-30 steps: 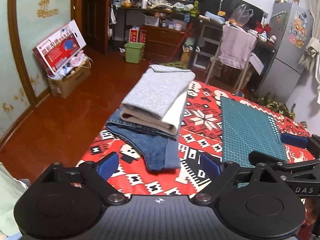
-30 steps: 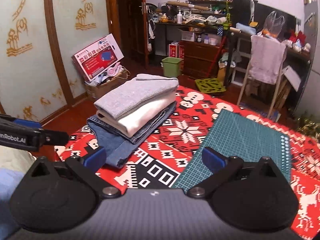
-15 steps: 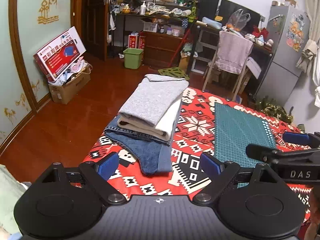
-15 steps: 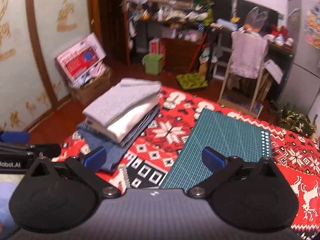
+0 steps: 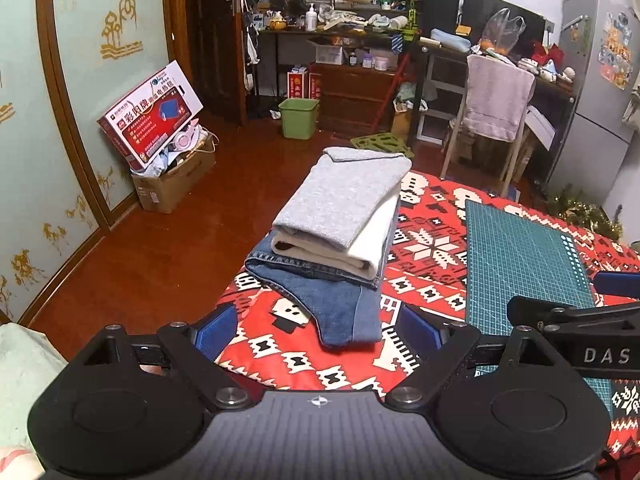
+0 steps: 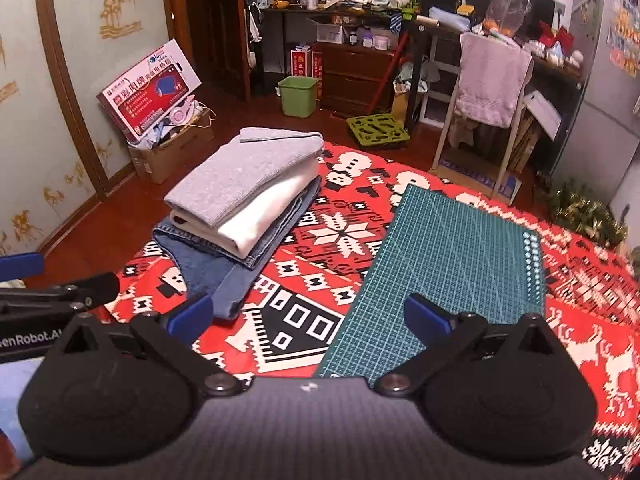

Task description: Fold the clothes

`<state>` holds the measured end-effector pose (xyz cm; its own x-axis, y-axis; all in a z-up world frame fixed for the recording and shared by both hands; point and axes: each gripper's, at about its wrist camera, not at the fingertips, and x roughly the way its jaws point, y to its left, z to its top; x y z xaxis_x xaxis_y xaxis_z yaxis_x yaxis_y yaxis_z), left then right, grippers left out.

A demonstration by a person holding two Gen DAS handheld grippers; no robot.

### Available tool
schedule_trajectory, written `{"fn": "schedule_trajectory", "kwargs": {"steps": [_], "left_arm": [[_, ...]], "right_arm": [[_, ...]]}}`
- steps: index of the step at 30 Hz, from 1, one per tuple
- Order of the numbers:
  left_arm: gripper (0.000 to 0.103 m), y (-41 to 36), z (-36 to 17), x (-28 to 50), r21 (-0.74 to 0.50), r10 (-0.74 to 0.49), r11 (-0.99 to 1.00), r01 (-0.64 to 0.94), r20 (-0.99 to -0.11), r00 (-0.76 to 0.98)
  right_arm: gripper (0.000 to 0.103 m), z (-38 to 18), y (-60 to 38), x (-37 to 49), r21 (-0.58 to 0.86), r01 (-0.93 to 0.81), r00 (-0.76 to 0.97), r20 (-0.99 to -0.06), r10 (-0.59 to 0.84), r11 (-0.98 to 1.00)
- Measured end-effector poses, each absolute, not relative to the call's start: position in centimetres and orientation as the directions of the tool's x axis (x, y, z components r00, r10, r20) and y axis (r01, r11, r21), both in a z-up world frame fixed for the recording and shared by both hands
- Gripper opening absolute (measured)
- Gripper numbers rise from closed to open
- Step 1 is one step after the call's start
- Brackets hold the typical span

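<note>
Cluttered shelves and a wooden floor lie behind the desk [image 6: 580, 344], which carries a red patterned cloth and a green mat [image 6: 452, 256]. Folded clothes sit stacked at its far left corner — grey top [image 5: 344, 196] over cream [image 5: 372, 244], jeans [image 5: 340, 304] beneath. Both tongs, left [image 5: 318, 328] and right [image 6: 308, 312], hang open and empty. Likely next: take another garment, spread it flat on the mat, align the edges — then fold.

— Counting the stack: three folded garments, namely one grey top [image 5: 348, 196], one cream piece [image 5: 372, 240], one pair of jeans [image 5: 340, 304].
— Plus one green cutting mat [image 6: 452, 264], one red patterned cloth [image 6: 340, 240].
— Off the table: one green bin [image 5: 298, 118], one chair [image 6: 492, 92], one cardboard box [image 5: 176, 178].
— Two grippers: left [image 5: 318, 330], right [image 6: 308, 314].
</note>
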<state>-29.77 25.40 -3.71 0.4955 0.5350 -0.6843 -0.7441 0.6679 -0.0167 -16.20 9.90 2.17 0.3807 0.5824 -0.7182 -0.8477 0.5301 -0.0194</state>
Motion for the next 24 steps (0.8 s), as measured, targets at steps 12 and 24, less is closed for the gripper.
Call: {"fn": "schedule_trajectory", "kwargs": {"steps": [12,24], "left_arm": [[0.089,25.65,-4.10,-29.76,-0.010,0.534,0.656,-0.755,-0.700,0.474],[0.089,25.44,-4.02,-29.79,0.002,0.543,0.653,-0.757,-0.699,0.466]], "right_arm": [[0.103,1.47,10.37,-16.45,0.002,-0.852,0.353,-0.735,0.578,0.523],[0.103,1.47,10.34,-16.37,0.014,-0.851,0.346,-0.736,0.581,0.525]]}}
